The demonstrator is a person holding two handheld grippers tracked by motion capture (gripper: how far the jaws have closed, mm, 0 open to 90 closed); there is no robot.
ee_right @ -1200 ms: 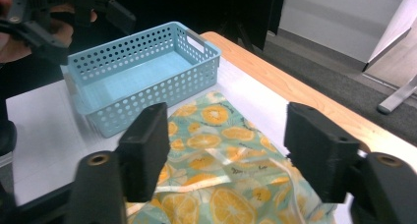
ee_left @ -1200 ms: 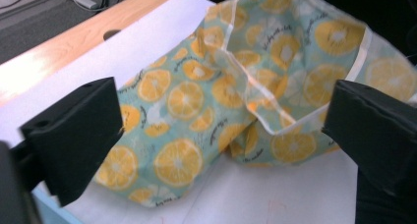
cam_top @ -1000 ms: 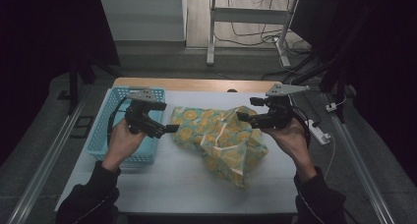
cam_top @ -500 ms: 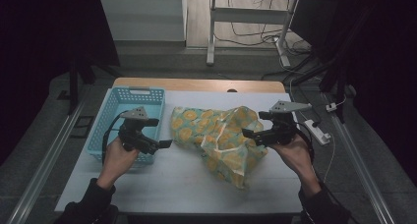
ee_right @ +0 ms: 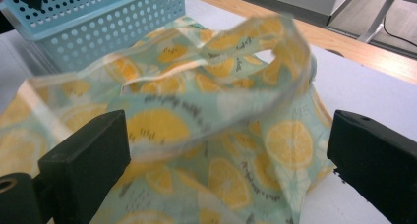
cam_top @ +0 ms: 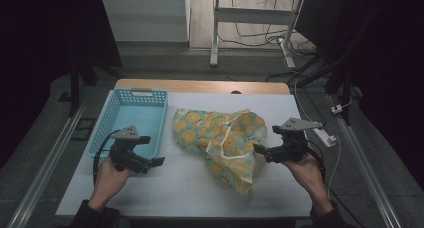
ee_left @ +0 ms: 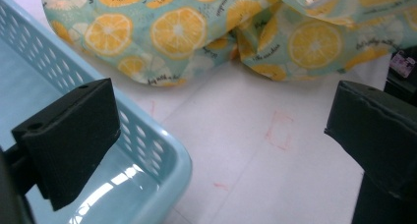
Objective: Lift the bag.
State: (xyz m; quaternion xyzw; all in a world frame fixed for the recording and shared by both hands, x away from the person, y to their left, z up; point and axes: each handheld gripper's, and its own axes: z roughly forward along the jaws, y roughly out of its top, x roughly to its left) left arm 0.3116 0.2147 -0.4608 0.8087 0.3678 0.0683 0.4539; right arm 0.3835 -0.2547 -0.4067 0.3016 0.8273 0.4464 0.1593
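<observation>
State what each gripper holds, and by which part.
Nothing. Left gripper is open beside the basket; right gripper, jaws just opened, is at the orange-print bag, gripping nothing.

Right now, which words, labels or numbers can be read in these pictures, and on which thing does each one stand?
Small dark script is printed between the orange slices on the orange-print cloth bag; it is too small and blurred to read for certain.
Faint red marks on the white table are outlines, not letters.
The blue basket carries no text.
</observation>
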